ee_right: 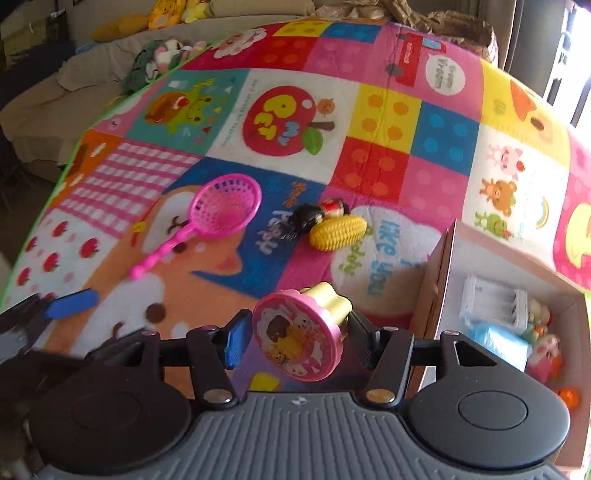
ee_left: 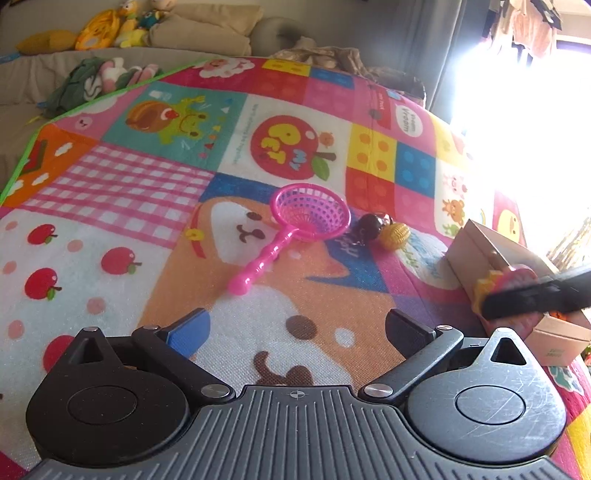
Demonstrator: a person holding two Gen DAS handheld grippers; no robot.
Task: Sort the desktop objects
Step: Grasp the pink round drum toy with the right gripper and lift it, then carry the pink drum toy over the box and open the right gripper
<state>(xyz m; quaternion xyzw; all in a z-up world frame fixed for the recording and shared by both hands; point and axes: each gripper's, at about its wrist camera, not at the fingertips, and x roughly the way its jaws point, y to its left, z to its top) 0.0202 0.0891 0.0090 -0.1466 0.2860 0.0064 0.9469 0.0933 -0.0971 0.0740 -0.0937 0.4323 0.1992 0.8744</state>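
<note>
My right gripper (ee_right: 295,332) is shut on a round pink toy stamp (ee_right: 295,336) with a cartoon face and a gold handle; its pads press on both sides. In the left wrist view this gripper (ee_left: 535,295) carries the stamp (ee_left: 506,280) over the near edge of the cardboard box (ee_left: 472,251). My left gripper (ee_left: 299,325) stands open and empty, low over the play mat (ee_left: 110,206). Beyond it lie a pink net scoop (ee_left: 310,214), a black doll figure (ee_left: 369,225) and a yellow toy corn (ee_left: 395,234). The scoop (ee_right: 225,206), doll (ee_right: 310,218) and corn (ee_right: 338,227) also show in the right wrist view.
The open box (ee_right: 436,280) sits at the right and holds a white pack (ee_right: 495,302), a blue pack (ee_right: 498,343) and several small toys. A sofa (ee_left: 207,29) with plush toys runs along the far side. Glare from a window washes out the right.
</note>
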